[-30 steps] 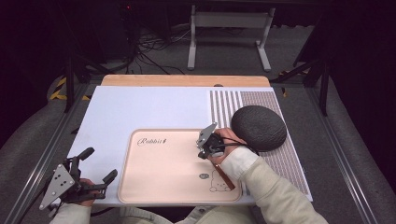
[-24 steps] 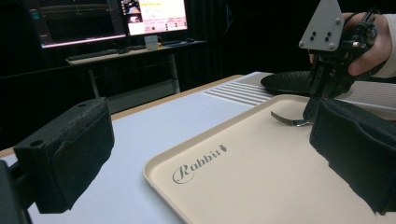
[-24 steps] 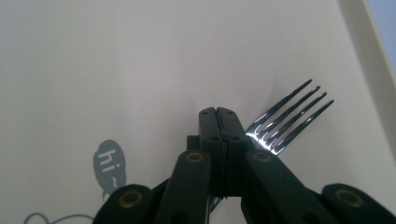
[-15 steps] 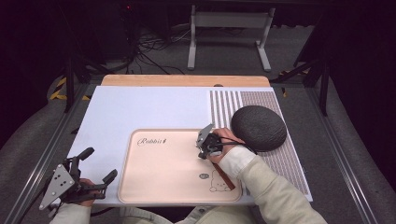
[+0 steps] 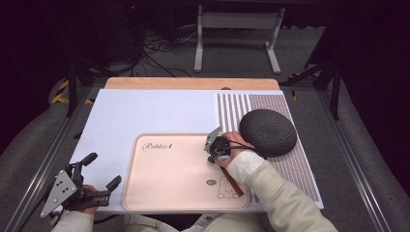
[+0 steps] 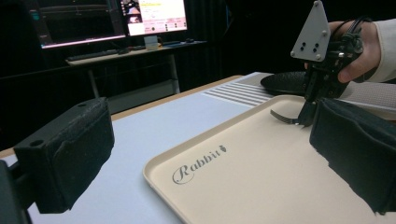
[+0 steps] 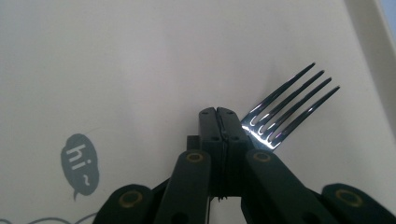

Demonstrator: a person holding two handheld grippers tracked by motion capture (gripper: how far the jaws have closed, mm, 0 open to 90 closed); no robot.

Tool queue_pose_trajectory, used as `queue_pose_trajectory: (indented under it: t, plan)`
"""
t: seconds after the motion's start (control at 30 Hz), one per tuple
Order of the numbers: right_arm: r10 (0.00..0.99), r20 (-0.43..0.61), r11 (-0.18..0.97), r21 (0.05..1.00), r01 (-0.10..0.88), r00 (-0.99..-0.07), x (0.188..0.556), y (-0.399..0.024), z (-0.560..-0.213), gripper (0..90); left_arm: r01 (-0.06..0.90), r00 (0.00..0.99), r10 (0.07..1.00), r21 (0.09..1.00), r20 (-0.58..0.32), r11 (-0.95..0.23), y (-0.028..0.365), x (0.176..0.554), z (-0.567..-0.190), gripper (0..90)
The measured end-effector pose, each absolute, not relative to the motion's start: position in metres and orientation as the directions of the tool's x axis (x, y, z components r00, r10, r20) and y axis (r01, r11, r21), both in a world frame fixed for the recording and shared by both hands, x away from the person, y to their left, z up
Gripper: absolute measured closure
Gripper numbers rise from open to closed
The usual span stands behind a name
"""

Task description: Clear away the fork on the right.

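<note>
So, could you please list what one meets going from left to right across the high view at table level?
Left gripper → beige rectangular tray → right gripper holding a metal fork → dark grey oval woven mat.

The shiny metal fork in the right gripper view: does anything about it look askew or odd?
The shiny metal fork sticks out slanted from the closed right hand-held gripper, tines toward the beige tray's rim. Nothing looks damaged.

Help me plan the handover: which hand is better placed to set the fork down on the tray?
Right. Its tongs are shut on the fork just above the tray; the left tongs stand open off the tray's corner.
</note>
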State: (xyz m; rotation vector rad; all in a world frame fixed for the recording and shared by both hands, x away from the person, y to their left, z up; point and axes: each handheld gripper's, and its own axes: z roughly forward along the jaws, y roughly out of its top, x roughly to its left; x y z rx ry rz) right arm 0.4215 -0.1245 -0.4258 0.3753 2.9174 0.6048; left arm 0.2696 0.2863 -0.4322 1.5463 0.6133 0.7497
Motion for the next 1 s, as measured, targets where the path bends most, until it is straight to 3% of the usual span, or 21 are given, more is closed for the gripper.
queue_pose_trajectory:
  t: [1.0]
  plan:
    - [0.445,-0.091,0.835,0.403,0.375,-0.891,0.436,-0.161,-0.424,90.0,-0.039,0.648,0.753,0.993,0.109,-0.110,0.286,0.270,-0.432,0.3]
